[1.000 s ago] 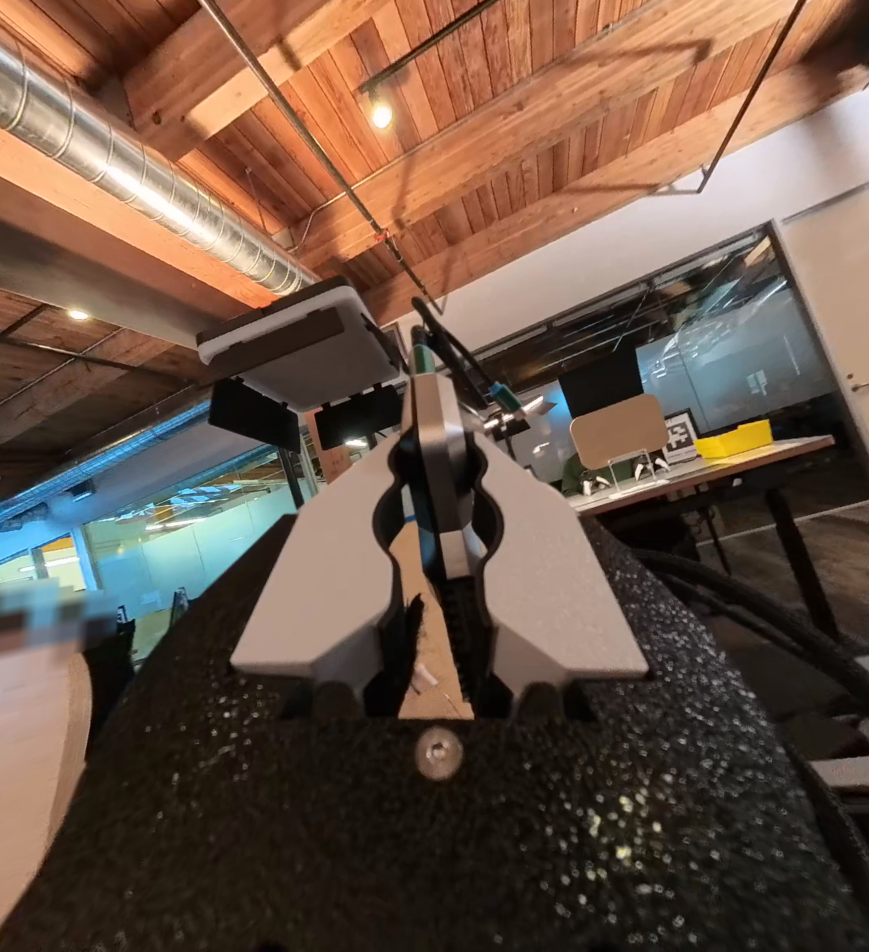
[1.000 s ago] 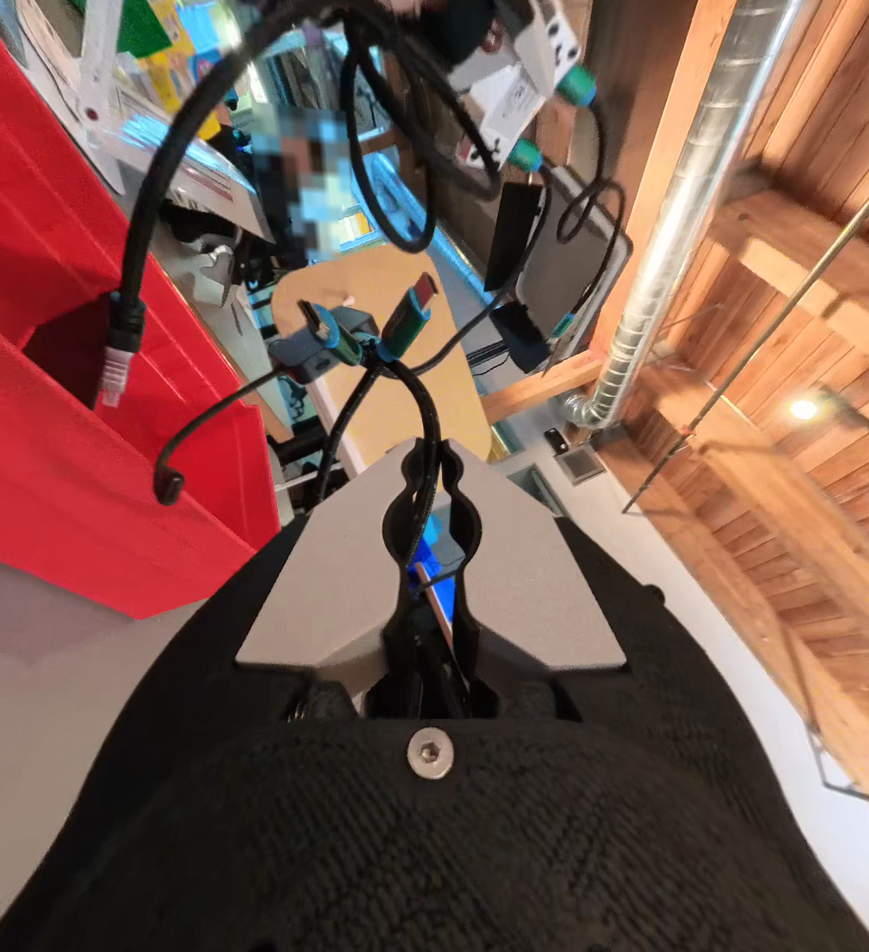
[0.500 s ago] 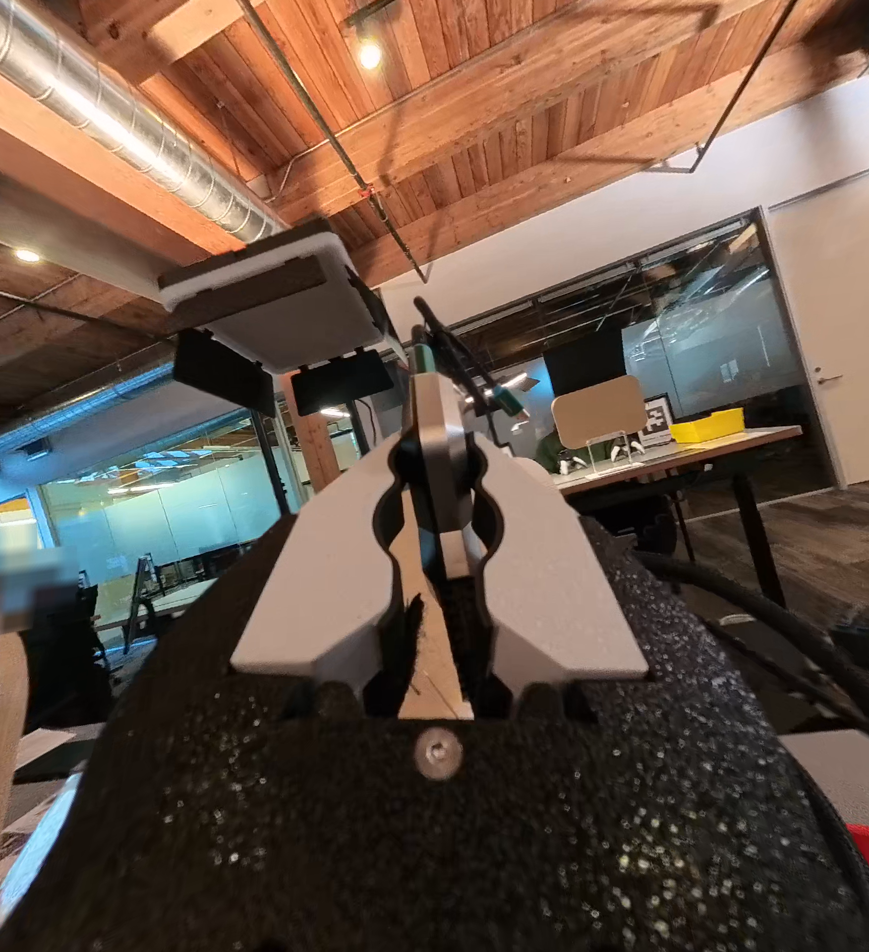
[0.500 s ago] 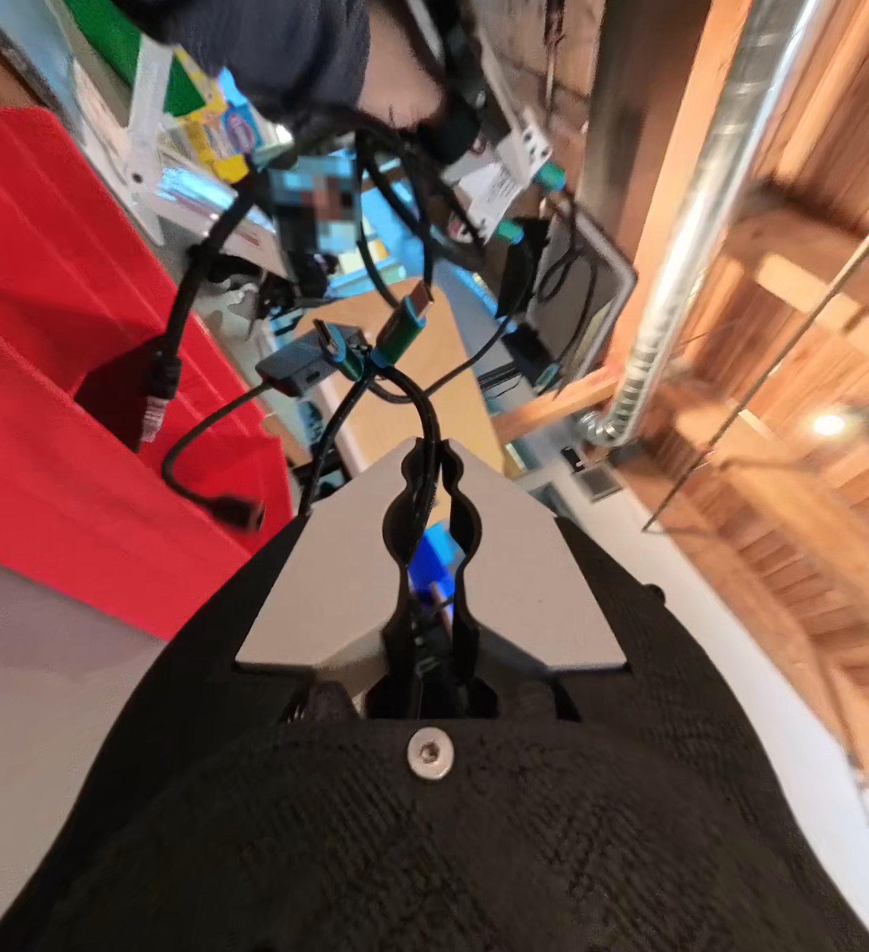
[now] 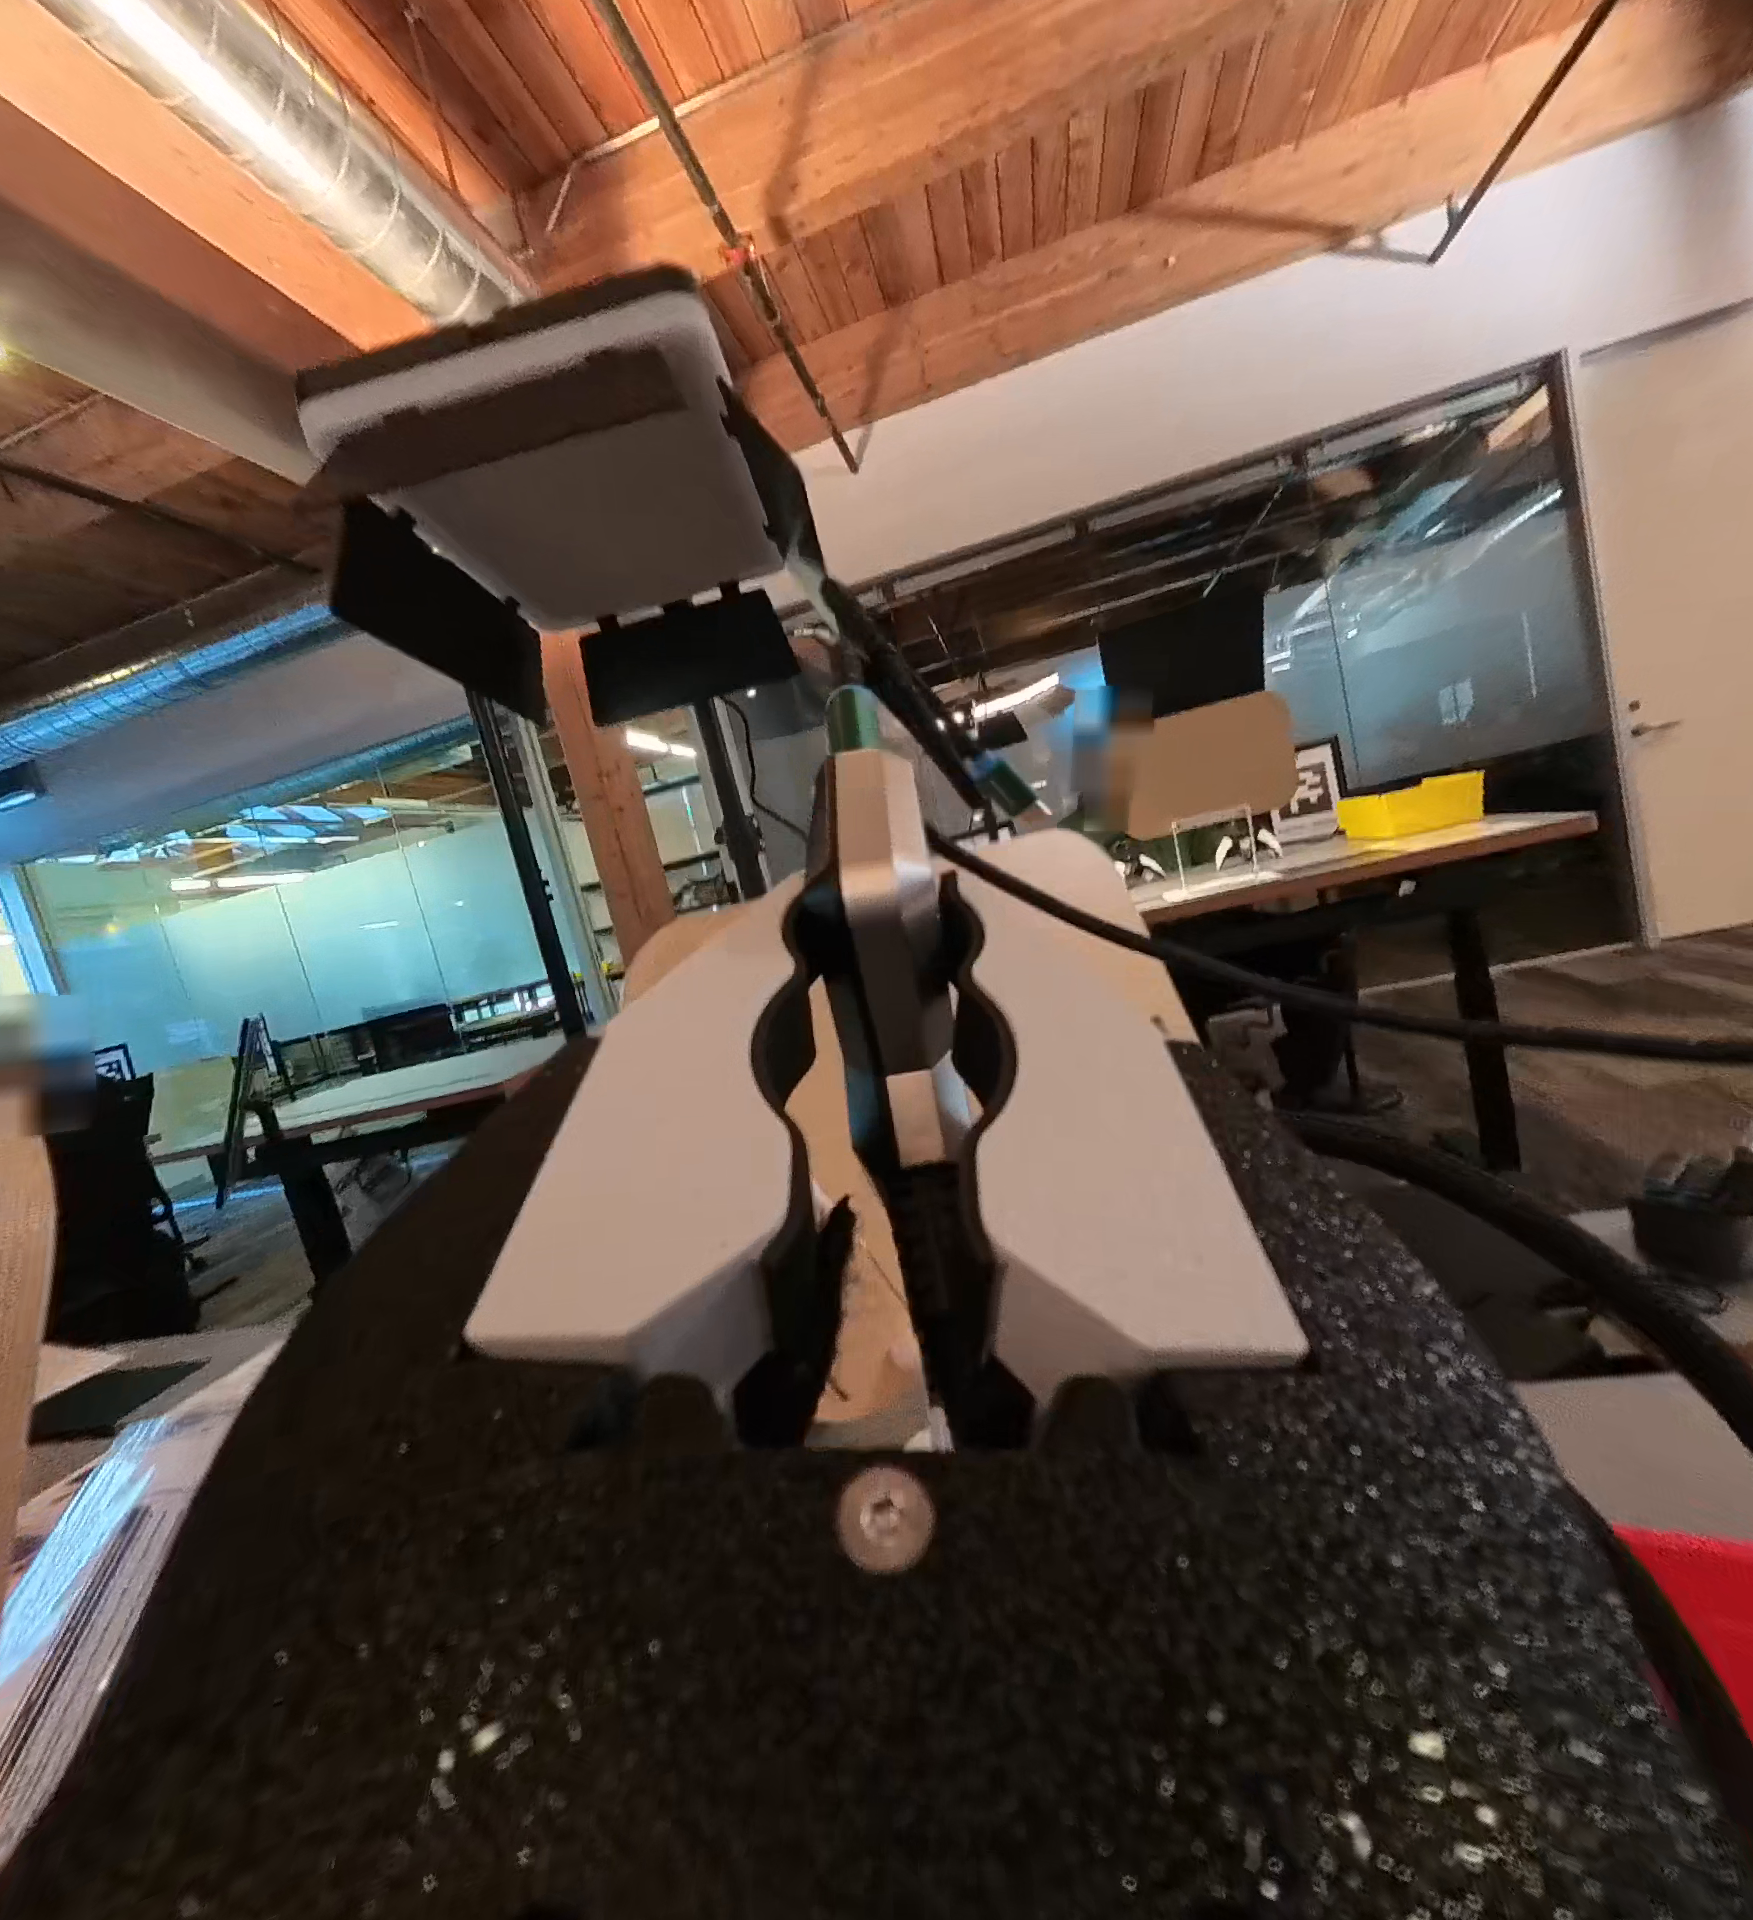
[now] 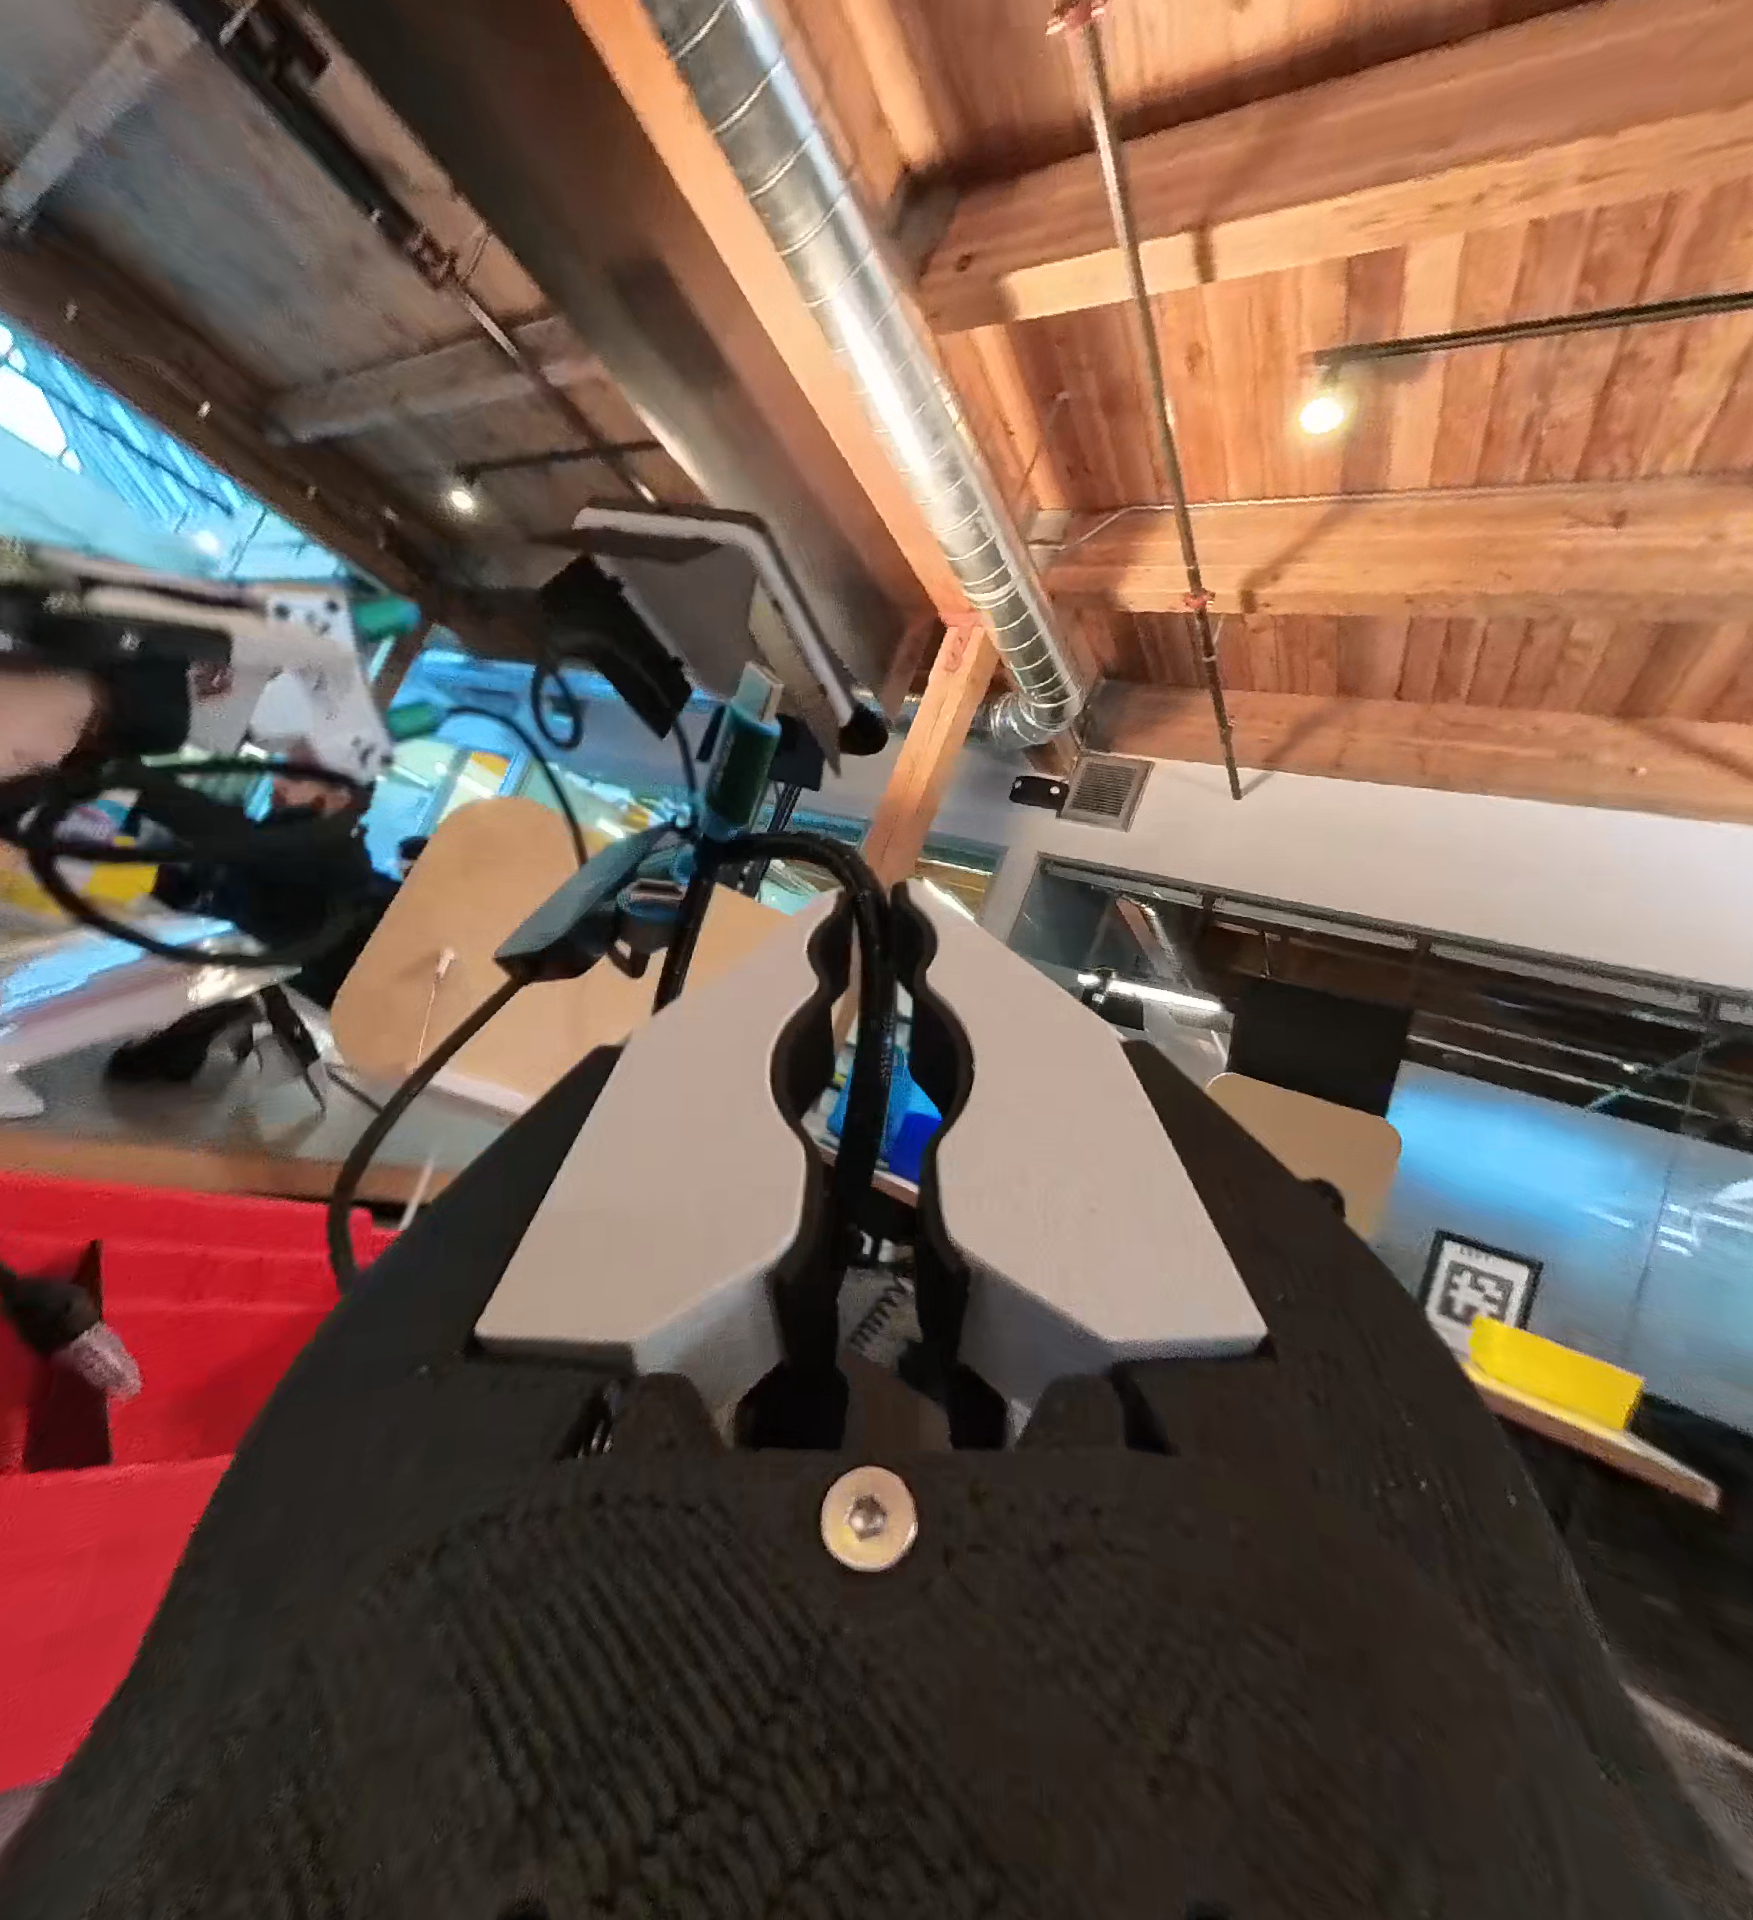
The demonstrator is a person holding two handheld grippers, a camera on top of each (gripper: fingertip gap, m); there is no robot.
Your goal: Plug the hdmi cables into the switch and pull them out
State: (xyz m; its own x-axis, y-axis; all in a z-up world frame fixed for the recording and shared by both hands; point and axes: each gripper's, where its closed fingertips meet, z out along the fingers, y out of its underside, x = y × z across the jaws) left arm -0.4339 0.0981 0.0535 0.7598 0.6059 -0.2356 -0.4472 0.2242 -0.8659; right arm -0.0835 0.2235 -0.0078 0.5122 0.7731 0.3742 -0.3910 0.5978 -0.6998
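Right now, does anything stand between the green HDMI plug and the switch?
No solid thing, but a thin black cable loop shows between the green plug and the switch; its depth is unclear.

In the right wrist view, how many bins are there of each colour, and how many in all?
Red bin: 1
Yellow bin: 1
Total: 2

We count two grippers, the left gripper (image 5: 877, 925) and the right gripper (image 6: 877, 914), one silver switch (image 5: 877, 883), one red bin (image 6: 72, 1403), and one yellow tray (image 5: 1412, 805).
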